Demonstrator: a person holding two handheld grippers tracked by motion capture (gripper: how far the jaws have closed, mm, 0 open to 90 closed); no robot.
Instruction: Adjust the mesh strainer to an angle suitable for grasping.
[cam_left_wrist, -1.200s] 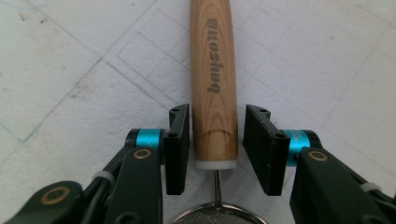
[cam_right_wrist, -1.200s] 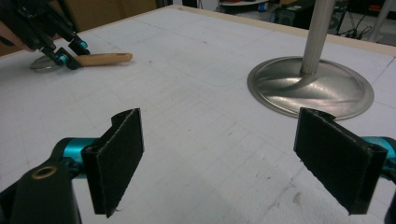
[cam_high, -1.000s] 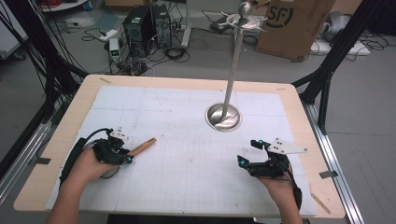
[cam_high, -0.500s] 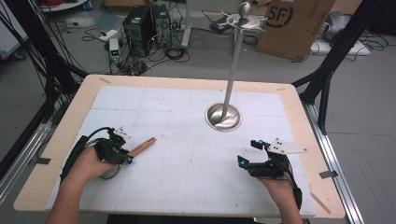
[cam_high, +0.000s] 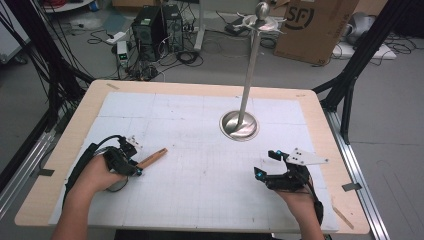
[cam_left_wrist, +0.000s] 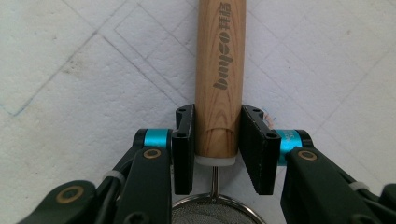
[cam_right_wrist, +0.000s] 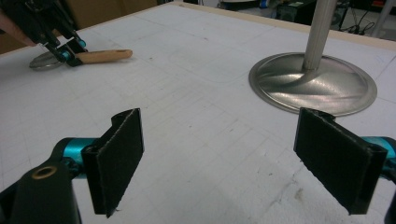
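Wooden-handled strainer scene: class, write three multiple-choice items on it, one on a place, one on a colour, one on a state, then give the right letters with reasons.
1. Where does the metal stand rest?
A. on the table's far right part
B. on the near left corner
C. on the floor

2. What colour is the strainer's handle?
A. blue
B. light brown wood
C. black

3. How stands the right hand-held gripper?
A. shut on the handle
B. shut on the stand
C. open, holding nothing

Answers: 1 A, its round base sits right of centre, toward the far edge. 2 B, the wood grain shows between the left hand-held gripper pads. 3 C, its pads stand wide apart over bare table.
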